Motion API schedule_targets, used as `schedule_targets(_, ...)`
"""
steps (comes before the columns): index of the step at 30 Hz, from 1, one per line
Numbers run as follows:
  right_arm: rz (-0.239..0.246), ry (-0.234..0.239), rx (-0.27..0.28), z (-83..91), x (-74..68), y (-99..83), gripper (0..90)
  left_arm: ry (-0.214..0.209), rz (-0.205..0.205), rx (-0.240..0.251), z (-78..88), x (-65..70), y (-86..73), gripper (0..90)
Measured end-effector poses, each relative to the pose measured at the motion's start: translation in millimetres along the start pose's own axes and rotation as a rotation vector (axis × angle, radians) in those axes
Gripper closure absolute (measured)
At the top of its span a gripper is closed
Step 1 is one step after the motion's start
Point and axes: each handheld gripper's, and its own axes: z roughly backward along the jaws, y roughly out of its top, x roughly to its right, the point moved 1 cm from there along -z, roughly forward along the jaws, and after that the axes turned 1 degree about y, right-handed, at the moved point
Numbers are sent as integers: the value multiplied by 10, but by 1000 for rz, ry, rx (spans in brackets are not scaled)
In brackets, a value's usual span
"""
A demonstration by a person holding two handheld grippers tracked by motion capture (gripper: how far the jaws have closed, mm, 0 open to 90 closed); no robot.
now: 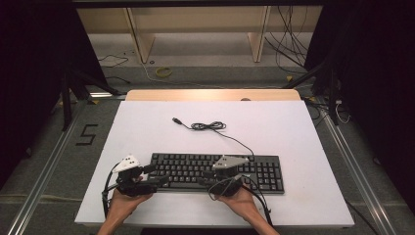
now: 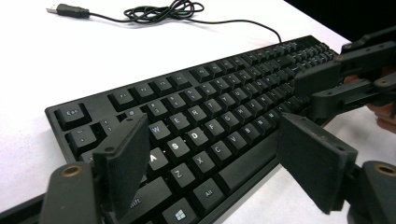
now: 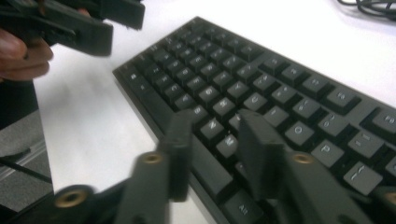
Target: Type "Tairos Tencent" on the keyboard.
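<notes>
both tongs [image 2: 215, 158] [image 3: 217, 154] agape over black keyboard [image 1: 215, 171]

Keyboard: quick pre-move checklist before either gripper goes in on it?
1. Keyboard flat on the white table: ok.
2. Left gripper jaws wide apart, nothing between them: ok.
3. Right gripper jaws partly apart over the keys near the front edge, nothing held: ok.
4. Pads touching the keys: cannot tell.
5. Keyboard cable coiled behind the keyboard, away from both grippers: ok.
6. USB plug lies loose on the table, not connected: ok.
</notes>
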Motion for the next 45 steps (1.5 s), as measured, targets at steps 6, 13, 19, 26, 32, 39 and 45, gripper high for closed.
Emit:
schedule_targets(6,-20,1,-3,-14,14,98,423,25,4,-3,9,-35,-4,261)
schedule_targets(13,-27,-2,8,-11,26,171,350,55,17,-15,14,-76,-14,316)
schedule_targets(19,-32,-1,12,0,59,206,315,67,20,-39,3,-99,-28,371)
schedule_targets(26,-31,-6,5,-26,85,228,309,73,18,-62,-3,-107,-45,503)
schedule_targets(32,-27,-11,-7,-75,86,253,359,90,14,-85,-1,-125,-63,642)
schedule_targets(39,-14,-18,-19,-138,85,305,420,96,-6,-111,-9,-125,-76,767)
schedule_targets(45,-11,-16,-21,-199,81,353,432,102,-17,-129,-17,-126,-82,852)
